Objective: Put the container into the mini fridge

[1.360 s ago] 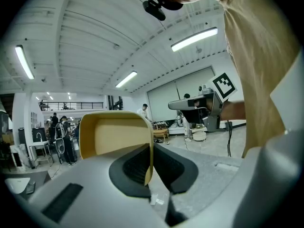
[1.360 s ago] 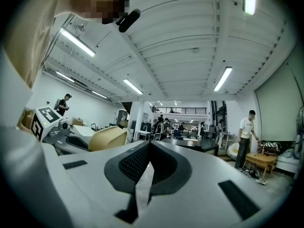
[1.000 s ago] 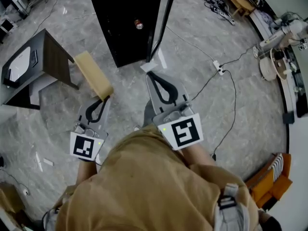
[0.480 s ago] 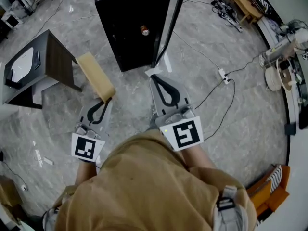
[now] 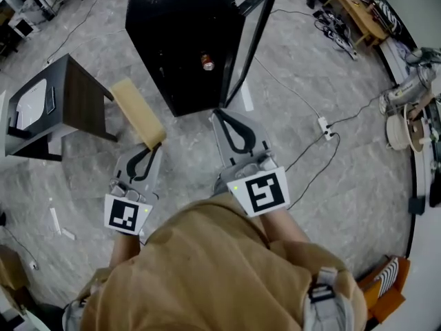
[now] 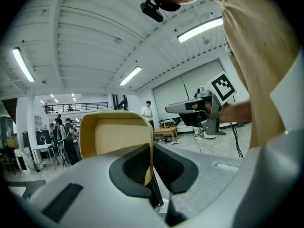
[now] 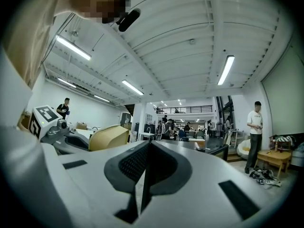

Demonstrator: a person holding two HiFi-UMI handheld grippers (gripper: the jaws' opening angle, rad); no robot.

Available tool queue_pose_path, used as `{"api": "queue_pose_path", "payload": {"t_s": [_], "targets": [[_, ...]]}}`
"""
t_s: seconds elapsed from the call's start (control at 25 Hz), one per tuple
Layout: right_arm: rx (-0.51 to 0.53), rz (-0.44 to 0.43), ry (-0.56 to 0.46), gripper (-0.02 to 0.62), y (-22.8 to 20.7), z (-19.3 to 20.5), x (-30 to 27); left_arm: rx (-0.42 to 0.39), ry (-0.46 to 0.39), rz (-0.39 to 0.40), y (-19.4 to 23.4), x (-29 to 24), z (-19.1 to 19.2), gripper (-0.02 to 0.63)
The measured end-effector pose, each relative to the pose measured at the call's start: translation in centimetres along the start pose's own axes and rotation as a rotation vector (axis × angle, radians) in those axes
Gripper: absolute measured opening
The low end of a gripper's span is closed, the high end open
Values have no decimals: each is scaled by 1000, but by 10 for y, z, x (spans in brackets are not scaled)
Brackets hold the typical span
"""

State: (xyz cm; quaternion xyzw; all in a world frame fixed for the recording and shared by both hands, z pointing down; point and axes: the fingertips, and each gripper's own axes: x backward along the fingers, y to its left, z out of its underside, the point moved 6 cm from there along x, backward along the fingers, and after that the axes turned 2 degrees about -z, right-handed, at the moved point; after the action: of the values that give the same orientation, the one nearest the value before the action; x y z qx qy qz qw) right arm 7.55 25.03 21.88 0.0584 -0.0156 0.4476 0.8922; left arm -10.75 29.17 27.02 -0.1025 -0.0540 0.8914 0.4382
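The left gripper (image 5: 151, 145) pinches the tan container (image 5: 137, 109) by one wall, holding it out over the floor just short of the black mini fridge (image 5: 178, 40), whose door (image 5: 252, 32) stands open; the right gripper (image 5: 222, 113) is pressed together on nothing. Such a thin-edge grip may pivot, so the container should go in level and slowly, aimed beside the small can (image 5: 207, 62) inside, clear of the door edge

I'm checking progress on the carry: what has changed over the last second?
The person has walked closer to the mini fridge; its open door shows more fully. Unchanged: left gripper shut on the container, right gripper shut, empty.
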Motion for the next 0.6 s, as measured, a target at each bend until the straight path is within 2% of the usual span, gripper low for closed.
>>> {"api": "queue_pose_path", "payload": {"t_s": [0.2,0.44,0.6], "targets": [[-28,-23,-1,2,-56,17,-28,-11,43,4,6,-61,3,15],[-78,-54,-7,2,-117,27,-50,-10,114,-28,9,-112,-4,15],[-90,-73,-21,2,-157,29,-58,-11,115,-29,0,-158,-16,15]]}}
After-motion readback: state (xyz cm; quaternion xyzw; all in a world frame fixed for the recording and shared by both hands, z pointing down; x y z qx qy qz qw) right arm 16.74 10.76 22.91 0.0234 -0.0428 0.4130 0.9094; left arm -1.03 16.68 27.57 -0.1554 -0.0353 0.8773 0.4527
